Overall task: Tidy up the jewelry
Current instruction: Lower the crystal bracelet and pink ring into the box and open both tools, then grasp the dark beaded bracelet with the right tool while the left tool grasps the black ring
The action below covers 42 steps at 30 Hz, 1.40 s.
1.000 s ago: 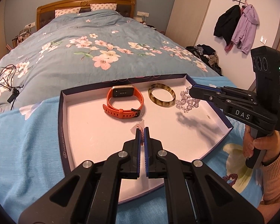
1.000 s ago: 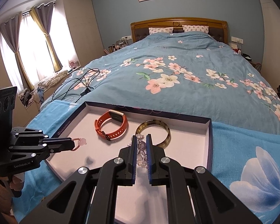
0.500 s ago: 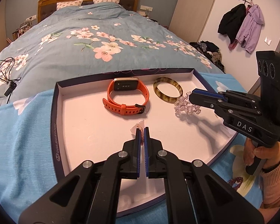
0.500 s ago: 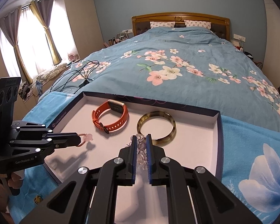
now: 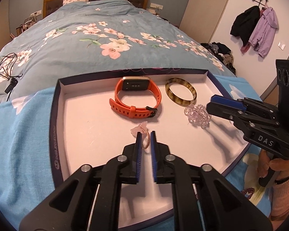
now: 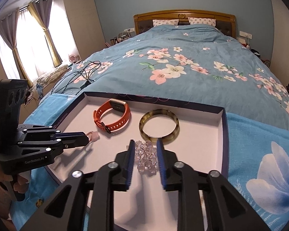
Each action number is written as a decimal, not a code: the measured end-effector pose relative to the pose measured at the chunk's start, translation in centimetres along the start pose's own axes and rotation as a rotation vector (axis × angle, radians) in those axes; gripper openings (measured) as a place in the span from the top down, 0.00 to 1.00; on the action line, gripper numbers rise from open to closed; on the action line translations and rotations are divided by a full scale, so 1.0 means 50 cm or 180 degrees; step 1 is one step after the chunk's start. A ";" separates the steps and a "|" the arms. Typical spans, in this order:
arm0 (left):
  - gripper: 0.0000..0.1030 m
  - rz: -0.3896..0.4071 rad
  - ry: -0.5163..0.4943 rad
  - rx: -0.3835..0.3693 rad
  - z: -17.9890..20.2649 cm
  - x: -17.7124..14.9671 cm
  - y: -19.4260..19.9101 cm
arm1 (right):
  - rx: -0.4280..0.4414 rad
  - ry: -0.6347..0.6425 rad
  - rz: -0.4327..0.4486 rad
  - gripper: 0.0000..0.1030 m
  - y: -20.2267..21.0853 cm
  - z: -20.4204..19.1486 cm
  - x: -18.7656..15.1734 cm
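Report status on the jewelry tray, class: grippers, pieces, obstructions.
Left hand-held gripper opening around pink bead bracelet. Right hand-held gripper opening around clear crystal bracelet. Both pieces on tray. Nothing in the way.

My left gripper [image 5: 145,134] points forward and down, its jaws opening with a narrow gap showing between the blue pads [image 5: 138,150]. My left hand [image 6: 19,184] wraps the handle below it, a ribbed cuff at the wrist. My right gripper [image 6: 145,148] tilts down too, jaws opening wider than the left. My right hand [image 5: 273,165] grips its handle, a pink sleeve [image 5: 283,198] covering the forearm.
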<state>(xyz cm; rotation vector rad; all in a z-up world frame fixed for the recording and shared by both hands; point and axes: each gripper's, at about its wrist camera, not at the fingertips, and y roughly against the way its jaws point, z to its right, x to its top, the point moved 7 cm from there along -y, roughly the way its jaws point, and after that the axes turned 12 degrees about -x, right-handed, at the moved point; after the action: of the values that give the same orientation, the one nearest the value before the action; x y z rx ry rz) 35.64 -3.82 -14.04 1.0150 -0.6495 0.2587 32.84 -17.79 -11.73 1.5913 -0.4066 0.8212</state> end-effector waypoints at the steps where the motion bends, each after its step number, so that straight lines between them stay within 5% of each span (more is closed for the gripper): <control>1: 0.87 0.0038 0.0000 0.0004 0.001 0.002 0.006 | -0.0006 0.0002 0.0013 0.77 0.004 0.001 0.000; 14: 0.66 0.0483 -0.0250 0.0077 0.050 0.007 0.128 | 0.0114 -0.0100 0.0137 0.60 0.071 0.019 -0.012; 27: 0.60 0.0799 -0.0394 0.0032 0.108 -0.080 0.268 | 0.0233 -0.0209 0.0395 0.50 0.183 0.038 -0.044; 35: 0.58 0.0812 -0.0384 -0.0131 0.133 -0.149 0.305 | 0.0310 -0.0200 0.0494 0.48 0.252 0.036 -0.101; 42: 0.55 0.0683 -0.0279 -0.0178 0.126 -0.204 0.297 | 0.0297 -0.0024 0.0256 0.48 0.253 0.013 -0.177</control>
<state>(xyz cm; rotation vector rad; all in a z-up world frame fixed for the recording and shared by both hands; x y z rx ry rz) 17.95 -0.56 -7.57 0.9074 -0.8427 0.3832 18.41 -22.62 -8.94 1.6735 -0.4456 0.9068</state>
